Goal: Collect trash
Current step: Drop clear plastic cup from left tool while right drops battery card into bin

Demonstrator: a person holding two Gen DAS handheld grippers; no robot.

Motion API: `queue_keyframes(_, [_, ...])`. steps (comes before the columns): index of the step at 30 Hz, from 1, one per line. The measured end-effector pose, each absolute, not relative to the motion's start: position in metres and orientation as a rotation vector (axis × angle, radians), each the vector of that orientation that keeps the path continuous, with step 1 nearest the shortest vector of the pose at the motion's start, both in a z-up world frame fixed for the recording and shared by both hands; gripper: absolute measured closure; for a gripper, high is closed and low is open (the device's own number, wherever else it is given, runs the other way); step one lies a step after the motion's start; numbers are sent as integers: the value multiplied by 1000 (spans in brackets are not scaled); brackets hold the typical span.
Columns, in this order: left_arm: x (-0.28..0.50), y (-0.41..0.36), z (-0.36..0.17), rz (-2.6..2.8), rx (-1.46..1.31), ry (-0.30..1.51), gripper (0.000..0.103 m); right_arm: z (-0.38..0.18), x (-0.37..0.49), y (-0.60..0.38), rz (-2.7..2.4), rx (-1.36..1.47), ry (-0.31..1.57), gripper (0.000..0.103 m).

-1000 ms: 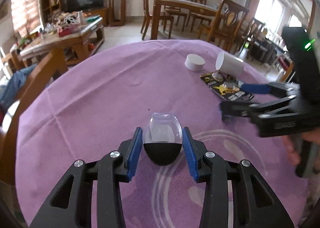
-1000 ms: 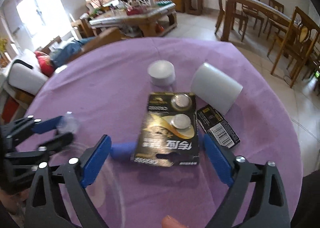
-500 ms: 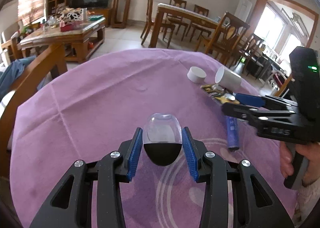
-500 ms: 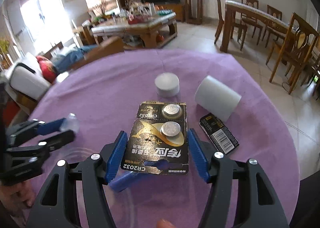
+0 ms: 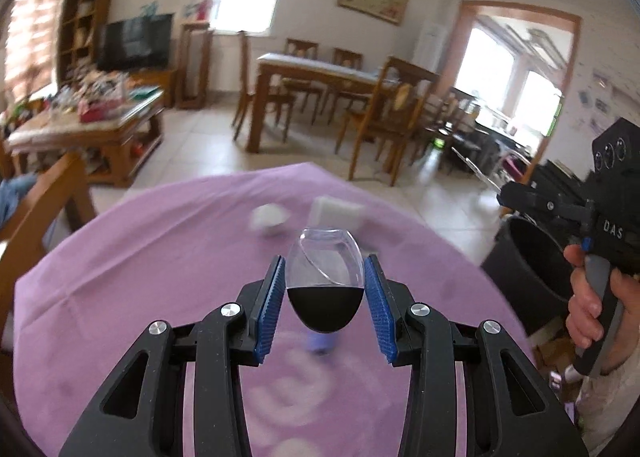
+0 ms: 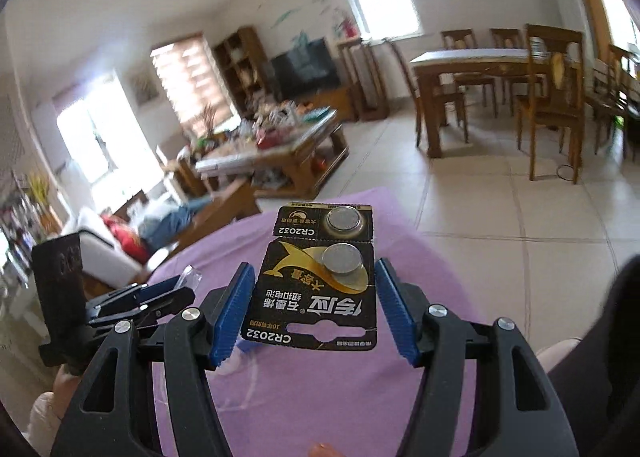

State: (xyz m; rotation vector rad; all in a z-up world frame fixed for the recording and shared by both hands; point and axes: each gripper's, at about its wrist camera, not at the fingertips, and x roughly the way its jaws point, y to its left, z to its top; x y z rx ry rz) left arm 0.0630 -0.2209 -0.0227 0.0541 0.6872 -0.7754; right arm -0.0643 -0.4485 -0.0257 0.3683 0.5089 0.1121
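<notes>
Table (image 5: 140, 265): one round top is seen, covered by a purple cloth; it fills the lower half of the left wrist view.
Bin (image 5: 524, 277): one dark bin is seen off the table's edge, at about 3 o'clock from the left gripper, below the right gripper's body.
Grippers: two are counted, each carried above the cloth.
Left gripper (image 5: 325, 297): its blue pads are closed narrowly on the capsule, one pad pressed to each side.
Right gripper (image 6: 316, 305): the battery card is held between its blue pads at a moderate spread; in the left wrist view only its body and the holding hand (image 5: 592, 309) are seen, at 3 o'clock.
White items: two blurred white things are seen on the cloth at 12 o'clock beyond the capsule, a roundish one (image 5: 267, 217) to the left and a blockier one (image 5: 338, 211) just beside it.
Battery card (image 6: 320, 281): one black-and-gold card marked CR2032 is counted, carrying two coin cells; it projects forward past the fingertips toward 12 o'clock.
Capsule (image 5: 325, 285): one egg-shaped shell is counted, clear above and black below, its clear end projecting at 12 o'clock.
Blue object (image 5: 320, 343): one blurred piece is seen on the cloth at 6 o'clock under the capsule.
</notes>
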Motion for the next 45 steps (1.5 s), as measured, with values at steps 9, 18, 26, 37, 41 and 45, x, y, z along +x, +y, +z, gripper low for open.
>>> queue_keyframes(9, [-1, -362, -7, -983, 62, 656, 63, -28, -149, -543, -43, 473, 389, 42])
queue_keyframes(18, [-85, -524, -38, -1210, 155, 691, 63, -52, -225, -631, -202, 588, 307, 42])
queue_keyframes(26, [-127, -621, -76, -1282, 226, 728, 62, -90, -249, -685, -278, 685, 277, 42])
queue_keyframes(37, [-139, -662, -109, -1281, 310, 757, 62, -116, -255, -720, -296, 747, 270, 42])
queue_keyframes(41, [-141, -665, -110, -1279, 324, 757, 62, -118, -257, -719, -296, 763, 262, 39])
queue_keyframes(45, [-150, -660, -98, -1227, 371, 663, 19, -122, -260, -724, -301, 788, 244, 13])
